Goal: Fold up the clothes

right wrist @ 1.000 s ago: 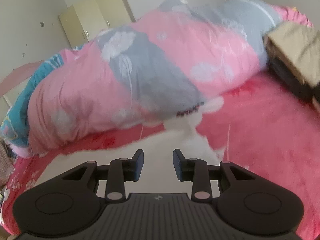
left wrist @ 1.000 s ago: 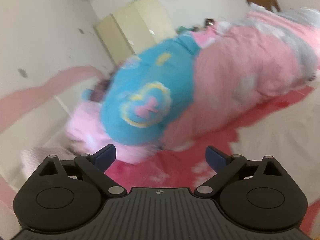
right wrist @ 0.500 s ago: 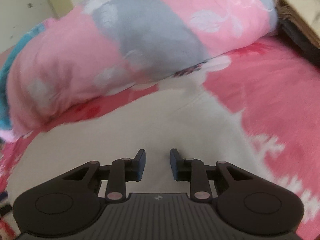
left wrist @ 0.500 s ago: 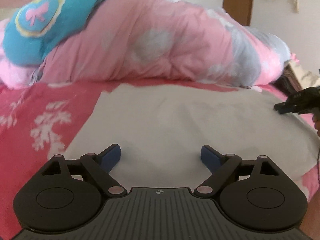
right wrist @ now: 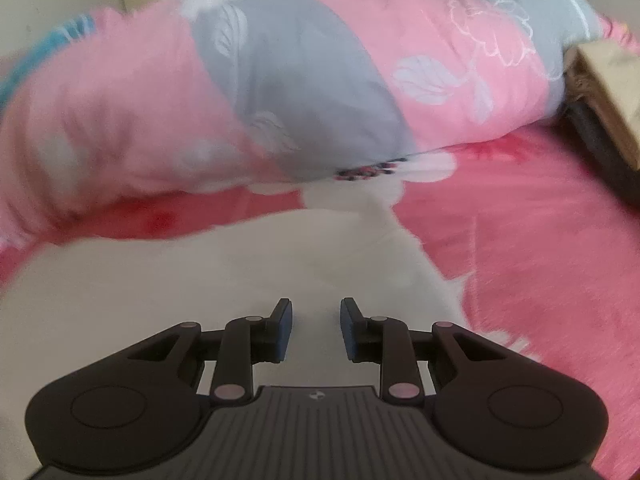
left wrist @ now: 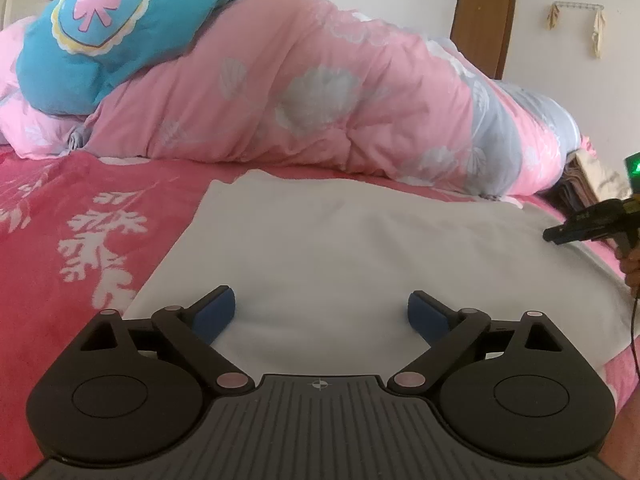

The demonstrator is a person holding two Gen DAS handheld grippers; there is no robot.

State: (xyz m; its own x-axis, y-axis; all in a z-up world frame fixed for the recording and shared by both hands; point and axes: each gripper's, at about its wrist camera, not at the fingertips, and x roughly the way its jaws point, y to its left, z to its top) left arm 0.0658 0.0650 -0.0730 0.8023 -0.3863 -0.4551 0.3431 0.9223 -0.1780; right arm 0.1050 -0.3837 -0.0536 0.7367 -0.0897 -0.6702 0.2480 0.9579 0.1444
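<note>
A white garment (left wrist: pixel 360 248) lies spread flat on the red flowered bedsheet (left wrist: pixel 60 220). My left gripper (left wrist: pixel 320 296) hovers low over its near left part. Its jaws stand wide and are opening, with only flat cloth beneath them. In the right wrist view, my right gripper (right wrist: pixel 315 305) hangs over the garment (right wrist: pixel 200 280) near its right edge. A narrow gap shows between its blue pads (right wrist: pixel 285 328), and nothing is pinched there. The left wrist view also shows the right gripper (left wrist: pixel 551 236) at the garment's far right, held by a hand (left wrist: pixel 632 268).
A rolled pink and grey quilt (left wrist: pixel 320 92) runs along the back of the bed, with a blue cushion with a pink bow (left wrist: pixel 100 32) on top at the left. Folded beige and dark clothes (right wrist: pixel 608 80) are stacked at the right. A brown door (left wrist: pixel 484 20) stands behind.
The left gripper has swung down from facing the quilt and cushion to low over the white garment. The right gripper has sunk closer to the garment and its jaws have narrowed a little.
</note>
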